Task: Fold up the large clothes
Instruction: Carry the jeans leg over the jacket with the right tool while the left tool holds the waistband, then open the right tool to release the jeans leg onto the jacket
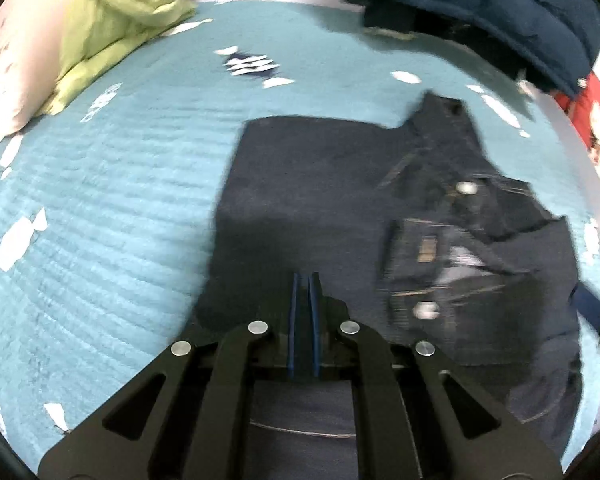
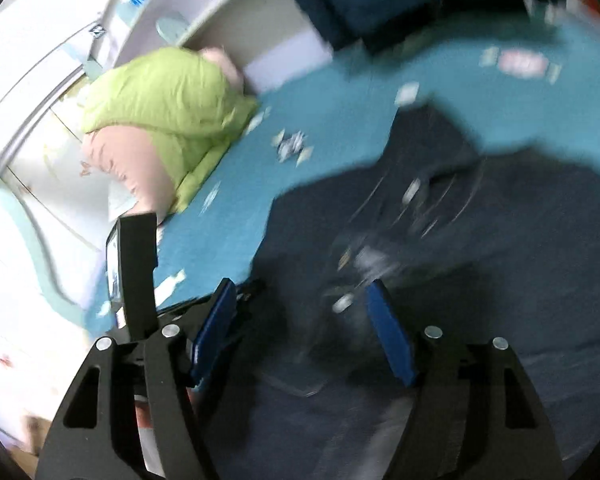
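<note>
The left gripper (image 1: 305, 280) is closed, its blue pads together with nothing clear between them, just above the dark denim jacket (image 1: 340, 184). The right gripper (image 2: 300, 316) has its jaws apart over the same jacket, the pads not pressing on it. The jacket lies partly folded on the teal bed cover (image 1: 120, 200). Farther away lie a green quilt (image 1: 112, 12) and a navy padded coat (image 1: 500, 8).

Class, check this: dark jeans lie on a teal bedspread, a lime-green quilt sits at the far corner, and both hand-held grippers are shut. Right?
Not quite. The right wrist view shows the right hand-held gripper open above the jeans; only the left hand-held gripper is shut. The rest is right.
</note>
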Available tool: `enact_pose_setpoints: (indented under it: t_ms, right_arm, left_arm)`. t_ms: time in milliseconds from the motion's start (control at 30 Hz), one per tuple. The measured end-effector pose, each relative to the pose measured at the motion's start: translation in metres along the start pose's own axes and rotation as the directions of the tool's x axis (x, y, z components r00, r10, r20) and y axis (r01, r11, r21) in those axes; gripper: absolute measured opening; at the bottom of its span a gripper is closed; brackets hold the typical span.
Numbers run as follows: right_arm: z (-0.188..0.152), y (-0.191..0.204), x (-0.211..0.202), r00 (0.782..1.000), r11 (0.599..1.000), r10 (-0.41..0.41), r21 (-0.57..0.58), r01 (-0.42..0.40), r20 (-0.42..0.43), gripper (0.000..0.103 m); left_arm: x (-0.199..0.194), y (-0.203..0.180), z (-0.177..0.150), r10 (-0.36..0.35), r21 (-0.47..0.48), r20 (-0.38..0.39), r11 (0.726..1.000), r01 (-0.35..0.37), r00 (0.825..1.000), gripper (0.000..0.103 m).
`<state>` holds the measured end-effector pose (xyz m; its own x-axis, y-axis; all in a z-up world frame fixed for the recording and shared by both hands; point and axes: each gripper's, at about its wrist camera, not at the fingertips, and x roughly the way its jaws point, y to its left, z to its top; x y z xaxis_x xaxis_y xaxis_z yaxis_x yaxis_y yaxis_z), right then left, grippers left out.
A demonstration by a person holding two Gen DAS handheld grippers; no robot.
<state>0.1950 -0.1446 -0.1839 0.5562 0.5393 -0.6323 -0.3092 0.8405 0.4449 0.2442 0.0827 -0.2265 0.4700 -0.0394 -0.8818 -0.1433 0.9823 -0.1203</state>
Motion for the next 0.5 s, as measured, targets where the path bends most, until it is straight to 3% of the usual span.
enact_pose_setpoints:
  t_ms: [33,100,133,167,267,333,400,467,500]
  right_arm:
    - [0.001,-0.002,-0.009,0.998,0.998,-0.06,-0.026,0.061,0.033,0.063]
    - [0.001,-0.017,-0.022,0.984,0.984,-0.162,-0.057,0.166,0.08,0.039]
    - [0.0,-0.026,-0.023,0.979,0.98,-0.19,-0.053,0.194,0.069,0.018]
    - [-0.003,-0.035,-0.022,0.976,0.976,-0.21,-0.041,0.212,0.052,0.008]
    - [-0.02,-0.06,-0.01,0.975,0.975,-0.22,-0.018,0.22,0.002,0.004]
    - [-0.033,-0.073,0.008,0.973,0.975,-0.223,-0.013,0.222,-0.066,0.003]
    - [-0.048,-0.084,0.027,0.967,0.975,-0.22,-0.012,0.22,-0.131,0.003]
    - [-0.063,-0.102,0.037,0.948,0.963,-0.268,-0.014,0.27,-0.169,0.0]
    - [-0.065,-0.112,0.034,0.959,0.971,-0.236,0.009,0.24,-0.16,0.0]
  left_arm:
    - [-0.002,-0.008,0.001,-0.016,0.011,0.007,1.0,0.016,1.0,0.008]
    - [-0.008,-0.033,0.001,-0.077,0.044,0.017,0.996,0.076,0.997,0.008]
    - [-0.008,-0.048,0.0,-0.117,0.061,0.013,0.991,0.116,0.993,0.008]
    - [-0.007,-0.063,-0.001,-0.149,0.078,0.008,0.986,0.148,0.989,0.008]
    - [0.003,-0.095,-0.01,-0.211,0.111,-0.009,0.971,0.211,0.977,0.008]
    - [0.023,-0.112,-0.021,-0.241,0.105,-0.066,0.963,0.247,0.968,0.008]
    - [0.039,-0.12,-0.034,-0.21,0.118,-0.061,0.969,0.216,0.976,0.008]
    - [0.041,-0.12,-0.042,-0.204,0.146,-0.025,0.968,0.205,0.979,0.006]
    - [0.041,-0.118,-0.042,-0.204,0.144,-0.028,0.968,0.206,0.978,0.005]
